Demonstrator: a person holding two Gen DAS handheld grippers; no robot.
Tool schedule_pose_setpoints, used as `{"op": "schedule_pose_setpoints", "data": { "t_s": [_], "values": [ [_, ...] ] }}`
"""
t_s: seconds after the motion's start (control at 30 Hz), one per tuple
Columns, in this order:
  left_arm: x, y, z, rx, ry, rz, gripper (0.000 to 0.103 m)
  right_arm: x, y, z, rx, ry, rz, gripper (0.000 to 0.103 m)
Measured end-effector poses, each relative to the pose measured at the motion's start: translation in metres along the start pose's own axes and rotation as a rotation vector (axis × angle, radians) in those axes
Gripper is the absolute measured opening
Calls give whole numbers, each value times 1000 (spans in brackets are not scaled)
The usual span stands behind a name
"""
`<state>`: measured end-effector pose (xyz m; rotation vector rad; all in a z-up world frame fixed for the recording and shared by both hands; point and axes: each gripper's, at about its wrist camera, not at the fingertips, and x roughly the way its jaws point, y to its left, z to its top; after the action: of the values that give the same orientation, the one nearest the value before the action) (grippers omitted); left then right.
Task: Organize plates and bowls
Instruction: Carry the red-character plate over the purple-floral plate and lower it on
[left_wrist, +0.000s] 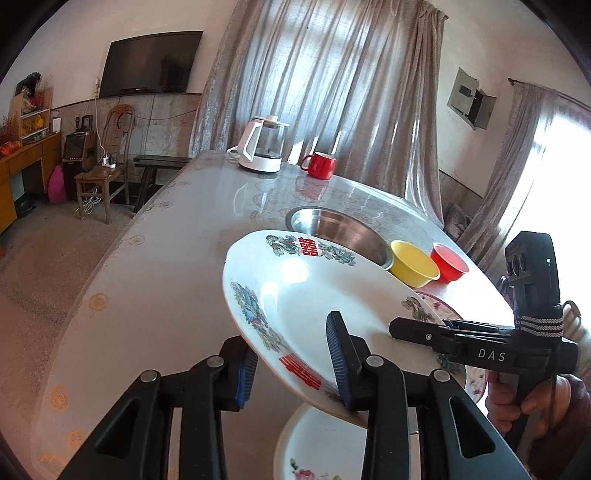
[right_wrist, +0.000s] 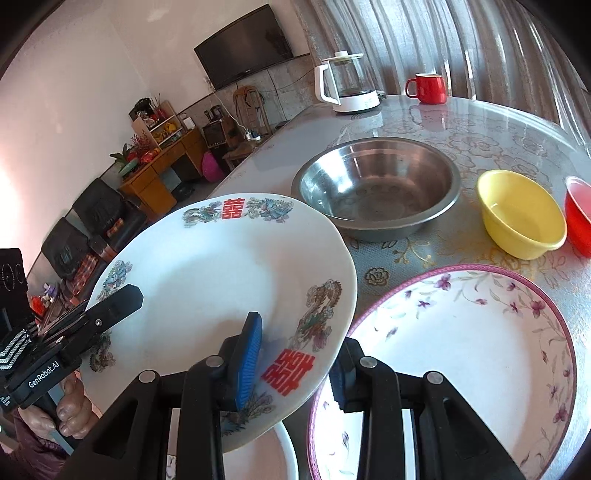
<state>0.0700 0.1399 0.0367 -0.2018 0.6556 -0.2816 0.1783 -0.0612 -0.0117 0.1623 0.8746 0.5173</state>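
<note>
gripping one plate, two claws

My left gripper clamps the near rim of the white dragon plate, one blue pad under the rim and one on top, holding it tilted above the table. At three o'clock my right gripper pinches the same plate's rim. At one o'clock sit the steel basin, yellow bowl and red bowl. Below, at six o'clock, lies a floral plate.
</note>
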Motion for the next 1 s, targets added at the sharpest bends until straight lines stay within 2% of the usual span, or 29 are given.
{"op": "schedule_pose_setpoints", "data": {
  "t_s": [0.33, 0.6, 0.9, 1.0],
  "values": [
    [19, -66, -9, 47, 56, -95, 36, -49, -48, -33, 113, -53, -54, 33],
    [48, -110, -20, 74, 146, -152, 37, -77, -90, -60, 209, -67, -116, 33],
    [77, -127, -33, 57, 250, -164, 39, -87, -117, -74, 263, -59, -165, 33],
    [76, -128, -34, 69, 249, -161, 39, -88, -119, -78, 273, -61, -167, 33]
  ]
}}
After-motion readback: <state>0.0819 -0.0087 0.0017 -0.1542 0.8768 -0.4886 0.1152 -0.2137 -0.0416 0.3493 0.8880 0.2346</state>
